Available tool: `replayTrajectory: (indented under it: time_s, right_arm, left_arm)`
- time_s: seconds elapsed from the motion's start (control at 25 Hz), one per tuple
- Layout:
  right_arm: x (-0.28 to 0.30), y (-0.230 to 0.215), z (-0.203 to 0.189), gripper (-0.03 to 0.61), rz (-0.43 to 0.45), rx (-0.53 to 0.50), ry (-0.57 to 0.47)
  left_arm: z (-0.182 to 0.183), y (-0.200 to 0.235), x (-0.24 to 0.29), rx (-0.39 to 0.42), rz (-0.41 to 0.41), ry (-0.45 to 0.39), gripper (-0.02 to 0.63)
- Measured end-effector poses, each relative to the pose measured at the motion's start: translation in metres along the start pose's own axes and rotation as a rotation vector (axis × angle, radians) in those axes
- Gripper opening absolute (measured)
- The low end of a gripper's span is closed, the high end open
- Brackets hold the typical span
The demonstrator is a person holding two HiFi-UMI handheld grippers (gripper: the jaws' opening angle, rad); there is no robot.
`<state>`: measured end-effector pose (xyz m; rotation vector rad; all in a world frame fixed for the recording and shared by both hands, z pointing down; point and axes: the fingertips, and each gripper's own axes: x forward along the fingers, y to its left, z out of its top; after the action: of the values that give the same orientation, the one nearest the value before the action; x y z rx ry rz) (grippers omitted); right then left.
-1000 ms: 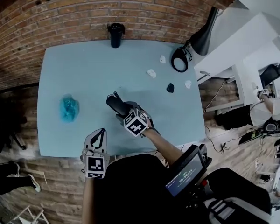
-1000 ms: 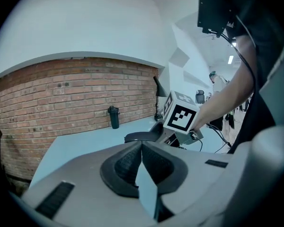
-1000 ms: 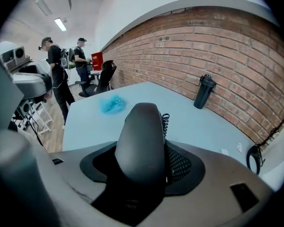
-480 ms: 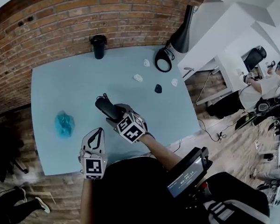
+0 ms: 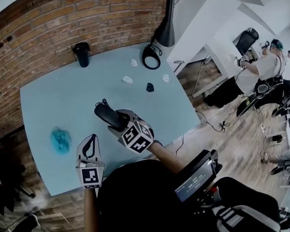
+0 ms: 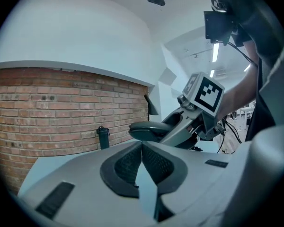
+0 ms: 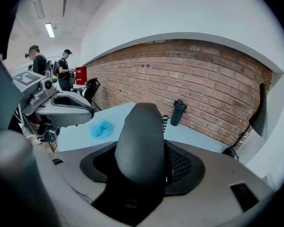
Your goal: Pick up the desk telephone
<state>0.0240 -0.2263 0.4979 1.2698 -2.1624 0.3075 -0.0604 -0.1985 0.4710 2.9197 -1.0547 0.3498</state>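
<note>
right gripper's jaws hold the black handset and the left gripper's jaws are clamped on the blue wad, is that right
Not quite. The left gripper has its jaws shut on nothing, as the left gripper view shows; the blue wad lies on the table in the head view. The right gripper does hold the black handset.

The telephone handset is a smooth, dark grey, rounded bar with a gently curved back. It sits clamped between the jaws of the right gripper, gripped near one end. The rest juts out past the jaws, roughly level, clear of the pale blue bench. A short black coiled cord shows at its far end.
</note>
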Motion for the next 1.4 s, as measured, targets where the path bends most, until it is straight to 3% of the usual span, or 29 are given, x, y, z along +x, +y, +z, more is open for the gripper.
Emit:
replayTrajectory:
  time_s: [0.32, 0.8, 1.08, 1.4]
  right_arm:
    - [-0.002, 0.011, -0.038, 0.279, 0.026, 0.118, 0.033]
    - [0.009, 0.010, -0.045, 0.279, 0.016, 0.146, 0.019]
    - [0.020, 0.011, -0.043, 0.279, 0.012, 0.167, 0.011]
    - [0.012, 0.009, -0.058, 0.279, 0.007, 0.191, 0.024]
  left_arm:
    - [-0.021, -0.013, 0.003, -0.005, -0.050, 0.071, 0.005]
    - [-0.031, -0.010, 0.009, 0.056, -0.085, 0.104, 0.005]
    - [-0.038, 0.008, 0.011, 0.061, -0.076, 0.118, 0.005]
    - [-0.033, -0.011, 0.029, 0.028, -0.104, 0.098, 0.005]
